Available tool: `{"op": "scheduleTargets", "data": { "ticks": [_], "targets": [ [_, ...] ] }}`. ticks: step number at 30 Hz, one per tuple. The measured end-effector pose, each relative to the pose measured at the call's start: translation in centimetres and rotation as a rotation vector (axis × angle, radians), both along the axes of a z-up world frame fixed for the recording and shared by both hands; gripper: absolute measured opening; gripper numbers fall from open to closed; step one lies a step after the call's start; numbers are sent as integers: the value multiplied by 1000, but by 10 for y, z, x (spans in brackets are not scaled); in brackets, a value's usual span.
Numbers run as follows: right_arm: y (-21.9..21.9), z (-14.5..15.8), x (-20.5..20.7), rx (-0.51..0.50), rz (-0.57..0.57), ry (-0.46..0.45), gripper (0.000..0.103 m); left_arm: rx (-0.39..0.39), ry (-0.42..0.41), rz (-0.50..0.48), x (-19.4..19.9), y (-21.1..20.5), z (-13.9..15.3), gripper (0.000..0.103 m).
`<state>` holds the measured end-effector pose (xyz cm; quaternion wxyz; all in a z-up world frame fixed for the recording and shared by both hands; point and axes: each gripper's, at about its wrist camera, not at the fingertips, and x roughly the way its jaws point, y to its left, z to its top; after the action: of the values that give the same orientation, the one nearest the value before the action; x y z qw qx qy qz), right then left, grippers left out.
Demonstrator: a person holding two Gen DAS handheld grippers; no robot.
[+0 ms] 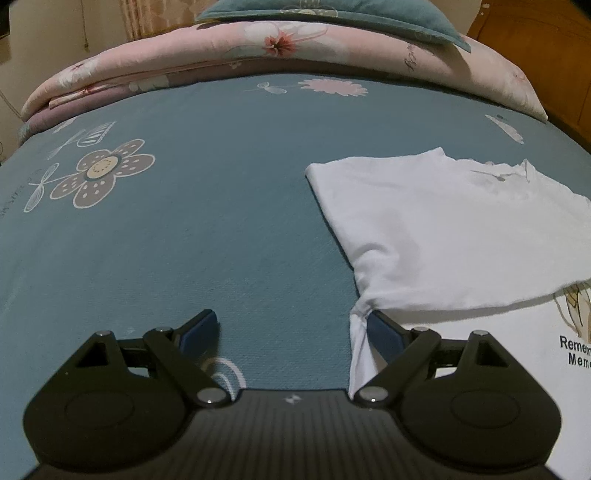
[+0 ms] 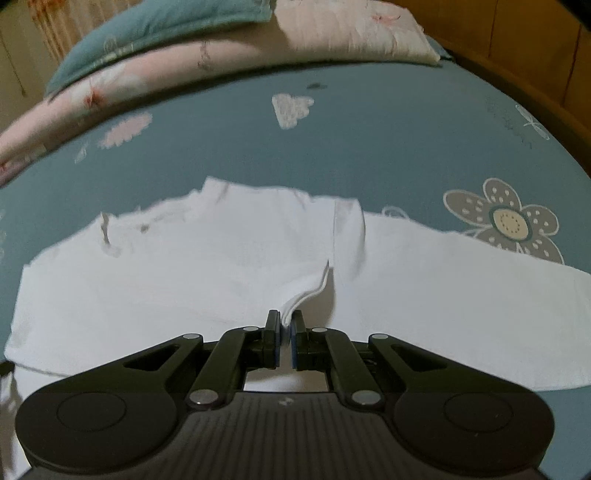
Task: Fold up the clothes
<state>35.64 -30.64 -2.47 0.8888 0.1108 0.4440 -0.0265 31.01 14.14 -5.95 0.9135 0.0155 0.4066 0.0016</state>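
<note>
- Right hand-held gripper (image 2: 283, 334): the jaws stand nearly together, clamped on a bunched pleat of the white T-shirt (image 2: 221, 280). Several layers of fabric edge fan out from between the blue pads (image 2: 276, 341) and rise toward the garment's middle.
- Left hand-held gripper (image 1: 291, 334): the jaws stand wide apart, with bare bed sheet between them. The finger on the right of the left wrist view (image 1: 384, 334) touches a gathered corner of the T-shirt, and fabric hangs down along the inner side of that finger. The other finger (image 1: 199, 328) lies over the sheet, clear of the garment. Nothing is gripped.
- White T-shirt, left wrist view (image 1: 424, 229): a folded-over panel lies flat on the right side of the frame. Below it, a layer bearing a printed figure and black lettering (image 1: 576, 354) shows at the right edge; the lettering is cut off.
- White T-shirt, right wrist view: the garment spreads across the bed in front of the gripper, with a vertical crease running up from the clamped pleat. One part extends to the right, beside a grey flower print (image 2: 509, 221).
- Teal bed sheet (image 1: 221, 229): it carries the garment and shows flower motifs.
- Pink floral quilt (image 1: 280, 48): it lies folded along the far edge of the bed, with a teal pillow (image 1: 332, 14) on top.
</note>
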Motion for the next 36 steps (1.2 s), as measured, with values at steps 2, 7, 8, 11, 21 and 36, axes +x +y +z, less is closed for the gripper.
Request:
{"op": "scheduleTargets", "data": {
  "ticks": [2,7,8,11,21,36],
  "targets": [
    [-4,4,0,14,-10,-34,6,-3,1,-3,0,0,0,88],
    [-10,-9,2,7,-12,44,14,1,15,-13,-1,-1,0,88],
    [-10,-15,3,-3,-15,84,15,-4,19,-17,-2,-1,1,88],
    [-16,-20,0,-11,-35,97,18,-27,37,-39,-6,1,7,88],
    [14,18,16,-42,84,-7,36,-191,29,-174,-36,-4,56,93],
    [67,3,60,-34,326,-54,41,-256,95,-247,-32,-54,15,94]
  ]
}}
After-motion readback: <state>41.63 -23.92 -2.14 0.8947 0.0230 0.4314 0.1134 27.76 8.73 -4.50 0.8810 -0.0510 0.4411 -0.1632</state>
